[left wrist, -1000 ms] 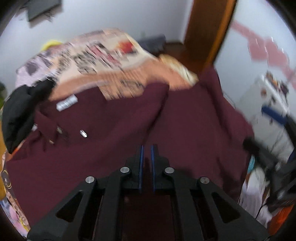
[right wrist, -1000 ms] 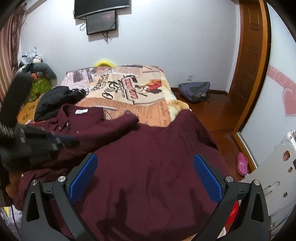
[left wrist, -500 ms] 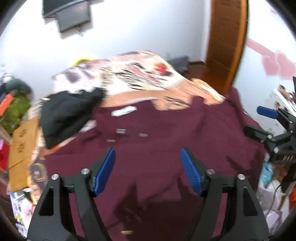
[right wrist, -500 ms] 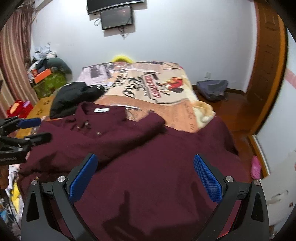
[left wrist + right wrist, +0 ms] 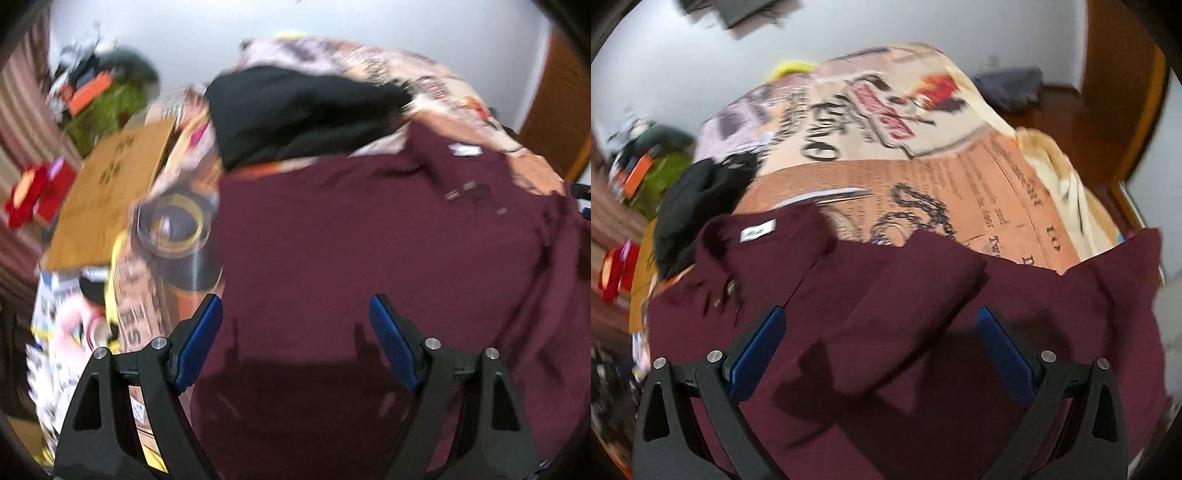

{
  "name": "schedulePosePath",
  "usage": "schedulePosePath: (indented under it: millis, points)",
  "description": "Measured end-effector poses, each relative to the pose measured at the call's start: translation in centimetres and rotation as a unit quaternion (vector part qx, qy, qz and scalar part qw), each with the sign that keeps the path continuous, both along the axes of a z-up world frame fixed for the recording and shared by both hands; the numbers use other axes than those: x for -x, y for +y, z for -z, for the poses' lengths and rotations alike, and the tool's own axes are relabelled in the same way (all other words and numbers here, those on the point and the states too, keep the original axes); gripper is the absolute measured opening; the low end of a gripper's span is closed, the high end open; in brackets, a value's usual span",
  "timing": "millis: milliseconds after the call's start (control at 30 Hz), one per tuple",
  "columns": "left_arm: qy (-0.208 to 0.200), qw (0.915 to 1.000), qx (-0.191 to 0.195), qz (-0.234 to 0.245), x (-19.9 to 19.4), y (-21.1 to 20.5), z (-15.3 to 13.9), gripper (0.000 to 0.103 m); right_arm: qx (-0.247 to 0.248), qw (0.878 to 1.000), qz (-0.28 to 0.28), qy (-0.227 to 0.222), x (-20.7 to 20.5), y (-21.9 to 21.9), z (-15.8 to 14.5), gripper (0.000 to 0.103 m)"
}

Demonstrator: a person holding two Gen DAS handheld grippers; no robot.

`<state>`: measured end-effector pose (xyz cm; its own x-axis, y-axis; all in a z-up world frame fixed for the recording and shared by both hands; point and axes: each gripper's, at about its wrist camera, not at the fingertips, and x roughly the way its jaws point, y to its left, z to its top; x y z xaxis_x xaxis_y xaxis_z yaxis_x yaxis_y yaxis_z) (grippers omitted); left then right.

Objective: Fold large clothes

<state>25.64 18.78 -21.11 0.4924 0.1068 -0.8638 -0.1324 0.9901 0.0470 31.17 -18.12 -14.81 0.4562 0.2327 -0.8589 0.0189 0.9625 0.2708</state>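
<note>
A large maroon shirt lies spread on the bed, collar and white label toward the head end. One sleeve lies folded across its body. My left gripper hovers over the shirt's left side near its edge. Its jaws are opening and nothing sits between the blue pads. My right gripper stands open above the folded sleeve, with only cloth far beneath the pads. Both views are motion blurred.
A printed bedspread covers the bed. A black garment lies beside the shirt's collar. A cardboard box, red items and green clutter sit left of the bed. A wooden door and a dark bag are at the right.
My left gripper let go of the maroon cloth, spread its jaws and swung to the shirt's left edge. My right gripper stayed open and moved in lower over the folded sleeve.
</note>
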Motion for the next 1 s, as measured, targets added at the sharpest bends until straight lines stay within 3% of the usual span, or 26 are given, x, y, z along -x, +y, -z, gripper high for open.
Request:
schedulePosePath:
  millis: [67, 133, 233, 333, 500, 633, 733, 867, 1000]
  points:
    - [0.016, 0.9996, 0.020, -0.012, 0.1, 1.0, 1.8, 0.081, -0.007, 1.000, 0.013, 0.011, -0.7, -0.1, 0.5, 0.085]
    - [0.029, 0.9988, 0.035, -0.016, 0.3, 1.5, 3.2, 0.081, -0.007, 1.000, 0.019, 0.017, -1.0, -0.1, 0.9, 0.058]
    - [0.039, 0.9985, 0.037, -0.010, 0.6, 1.0, 4.3, 0.081, -0.017, 1.000, 0.013, 0.015, -0.8, -0.2, 0.8, 0.032]
    - [0.038, 0.9989, 0.028, 0.004, 1.0, -0.1, 4.4, 0.081, -0.014, 1.000, 0.005, -0.020, 0.1, -0.1, -0.9, 0.025]
    - [0.030, 0.9988, 0.026, 0.029, 2.2, -1.3, 3.2, 0.081, 0.011, 0.994, -0.042, -0.100, 3.3, 0.4, -6.3, 0.023]
    - [0.022, 0.9985, 0.032, 0.039, 3.4, -2.4, 2.1, 0.081, 0.014, 0.989, -0.066, -0.132, 6.6, -0.5, -8.9, 0.023]
    - [0.019, 0.9970, 0.049, 0.056, 4.1, -3.4, 1.6, 0.081, 0.015, 0.990, -0.072, -0.121, 8.2, -1.6, -8.4, 0.024]
    - [0.022, 0.9961, 0.031, 0.079, 5.1, -5.6, 1.6, 0.081, 0.046, 0.992, -0.084, -0.077, 9.0, -2.9, -5.3, 0.036]
    - [0.022, 0.9952, 0.011, 0.095, 5.6, -7.3, 1.6, 0.081, 0.041, 0.997, -0.059, -0.028, 10.0, -5.2, -3.0, 0.060]
